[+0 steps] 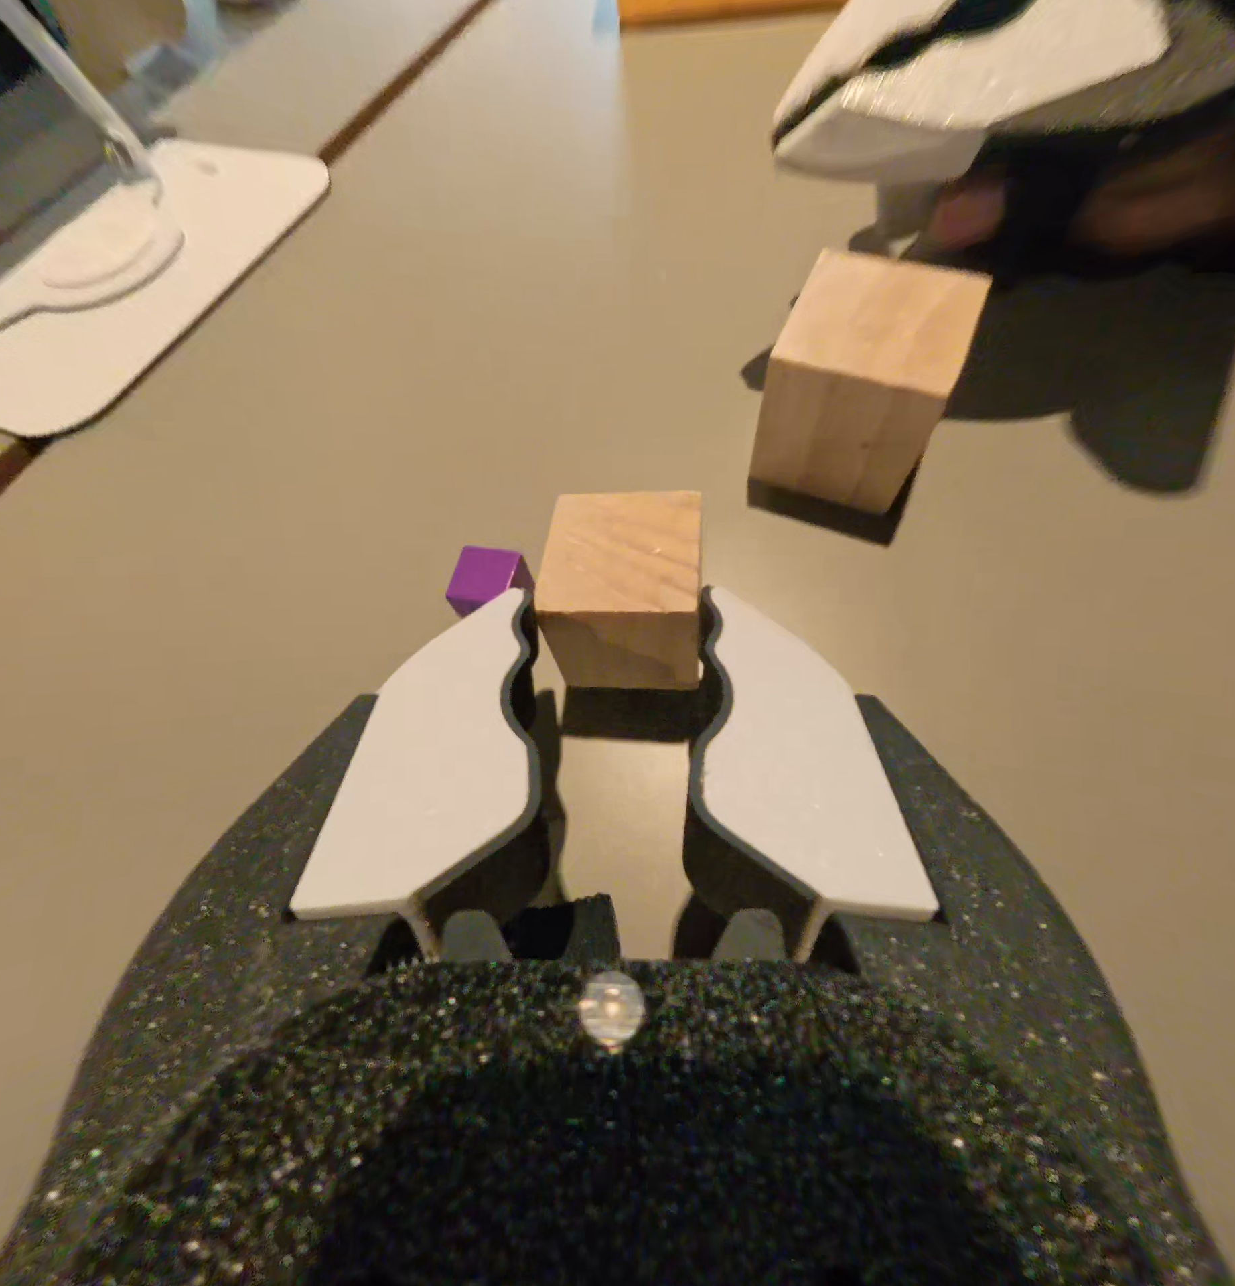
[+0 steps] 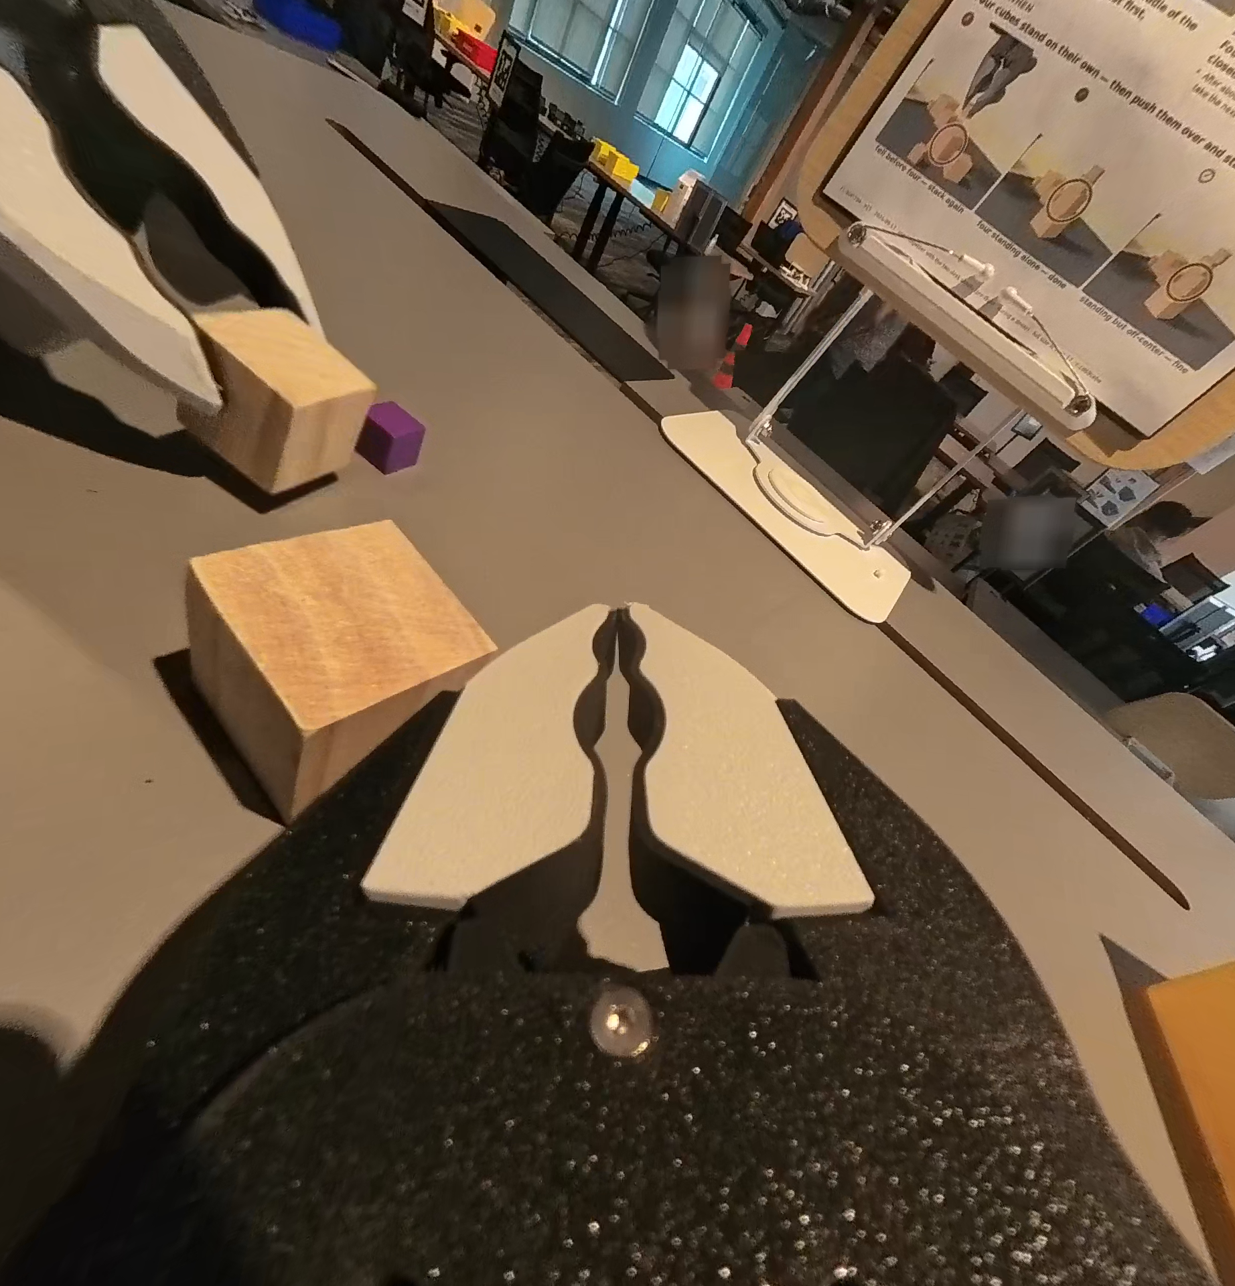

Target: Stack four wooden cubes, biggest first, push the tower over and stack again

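My left gripper (image 1: 616, 604) is shut on a medium wooden cube (image 1: 618, 557), one finger on each side, at or just above the table. It also shows at the upper left of the right wrist view (image 2: 260, 355), gripping that cube (image 2: 301, 410). A small purple cube (image 1: 486, 577) sits just beyond the left fingertip, and shows again in the right wrist view (image 2: 392, 437). The biggest wooden cube (image 1: 865, 376) stands alone on the table to the right. My right gripper (image 2: 620, 612) is shut and empty, beside that big cube (image 2: 322, 647), and appears blurred above it in the left wrist view (image 1: 949, 90).
A white stand base (image 1: 148, 264) with a clear holder sits at the far left and carries an instruction board (image 2: 1060, 174). An orange object (image 2: 1213, 1085) lies at the near right. Dark seams (image 2: 1018, 751) run across the grey table (image 1: 461, 348). My right fingertips sit around 15 cm from my left ones.
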Motion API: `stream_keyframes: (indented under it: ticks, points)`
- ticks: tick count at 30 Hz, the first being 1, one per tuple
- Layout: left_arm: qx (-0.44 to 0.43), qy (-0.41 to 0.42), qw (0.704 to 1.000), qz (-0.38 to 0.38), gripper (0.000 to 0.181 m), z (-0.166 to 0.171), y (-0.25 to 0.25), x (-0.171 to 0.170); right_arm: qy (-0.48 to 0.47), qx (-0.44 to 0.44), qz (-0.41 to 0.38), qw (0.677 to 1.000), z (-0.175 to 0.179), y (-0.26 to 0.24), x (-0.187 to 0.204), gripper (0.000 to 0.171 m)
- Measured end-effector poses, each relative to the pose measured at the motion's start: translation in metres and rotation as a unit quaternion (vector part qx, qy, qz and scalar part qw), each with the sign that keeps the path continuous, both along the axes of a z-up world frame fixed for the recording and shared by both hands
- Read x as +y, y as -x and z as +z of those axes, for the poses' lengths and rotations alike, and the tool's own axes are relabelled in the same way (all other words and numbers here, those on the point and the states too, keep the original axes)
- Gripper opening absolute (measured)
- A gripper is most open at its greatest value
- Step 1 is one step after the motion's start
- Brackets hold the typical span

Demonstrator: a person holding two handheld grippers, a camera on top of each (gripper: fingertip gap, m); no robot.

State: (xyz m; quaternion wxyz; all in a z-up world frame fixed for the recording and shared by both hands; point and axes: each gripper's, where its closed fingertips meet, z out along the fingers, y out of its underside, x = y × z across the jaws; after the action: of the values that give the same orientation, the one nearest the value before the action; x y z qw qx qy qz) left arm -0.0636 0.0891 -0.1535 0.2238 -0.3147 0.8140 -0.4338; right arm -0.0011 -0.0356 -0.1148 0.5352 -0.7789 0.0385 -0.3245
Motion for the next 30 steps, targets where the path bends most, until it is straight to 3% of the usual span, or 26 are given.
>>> stream_keyframes:
  ticks: [5, 9, 15, 30]
  points:
    - [-0.062, 0.04, 0.997, -0.009, 0.043, 0.037, -0.002, -0.015, -0.002, 0.004, -0.001, 1.0, 0.0, -0.001, 0.0, 0.0]
    - [-0.099, 0.058, 0.993, -0.041, 0.043, 0.062, -0.002, -0.047, -0.005, 0.008, -0.005, 1.0, 0.001, -0.004, -0.001, 0.0]
    - [-0.074, 0.028, 0.991, -0.108, 0.044, 0.049, 0.001, -0.093, -0.019, 0.016, -0.015, 1.0, 0.004, -0.008, -0.003, 0.0]
    - [-0.053, 0.033, 0.987, -0.149, 0.044, 0.038, -0.003, -0.107, -0.019, 0.008, -0.029, 0.999, 0.004, -0.01, -0.004, 0.0]
